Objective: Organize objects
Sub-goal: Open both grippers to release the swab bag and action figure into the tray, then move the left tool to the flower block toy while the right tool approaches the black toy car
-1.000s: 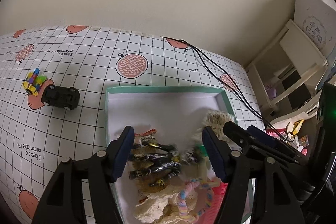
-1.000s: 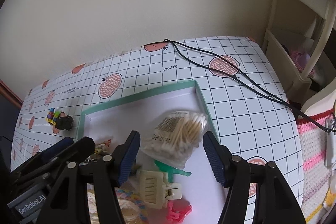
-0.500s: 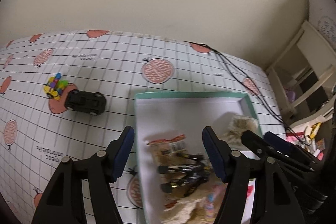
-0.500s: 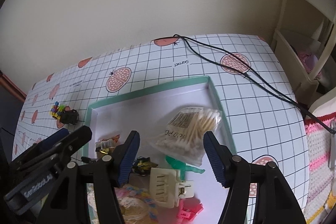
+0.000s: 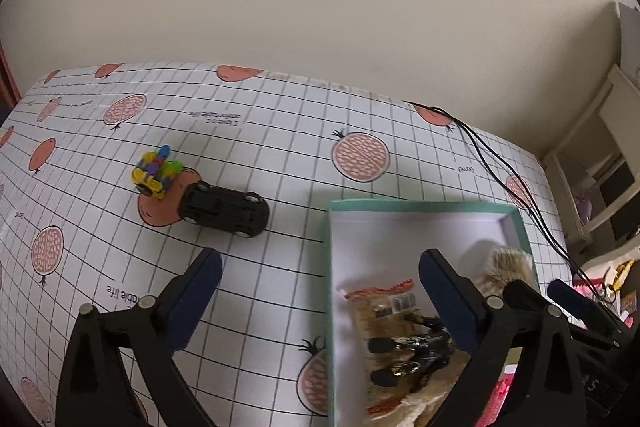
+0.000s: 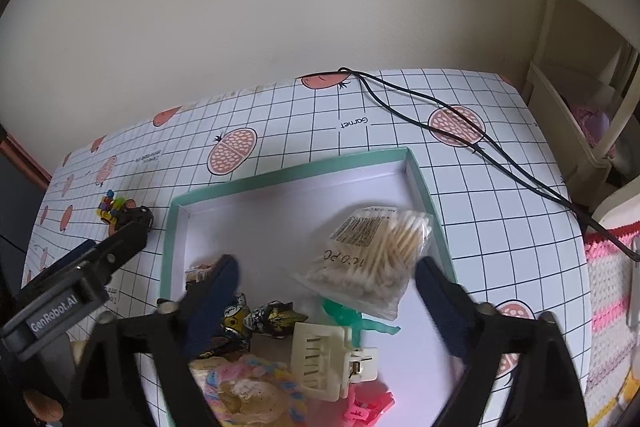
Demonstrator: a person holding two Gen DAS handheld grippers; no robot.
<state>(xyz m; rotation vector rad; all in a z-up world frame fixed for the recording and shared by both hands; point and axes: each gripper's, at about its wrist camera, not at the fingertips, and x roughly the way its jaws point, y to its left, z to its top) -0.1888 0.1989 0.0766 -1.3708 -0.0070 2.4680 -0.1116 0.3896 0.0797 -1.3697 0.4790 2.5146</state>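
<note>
Blur is smearing the lower right of the left wrist view, where the teal box (image 5: 520,223) is running off the frame with a snack packet (image 5: 382,307) and a dark figure (image 5: 416,345) lying inside. The left tongs (image 5: 320,267) are hanging spread and empty, straddling the box's left wall above the desk (image 5: 280,131). A black toy car (image 5: 224,209) is sitting well left, touching a colourful block toy (image 5: 154,173). In the right wrist view, the right tongs (image 6: 326,277) are spread and empty over the box (image 6: 288,173), a cotton swab bag (image 6: 372,255) lying between them. A cream hair clip (image 6: 324,355), green figure (image 6: 356,321) and pink clip (image 6: 368,405) are crowding the near end, partly hidden. Black cables (image 6: 440,107) are crossing the desk behind.
</note>
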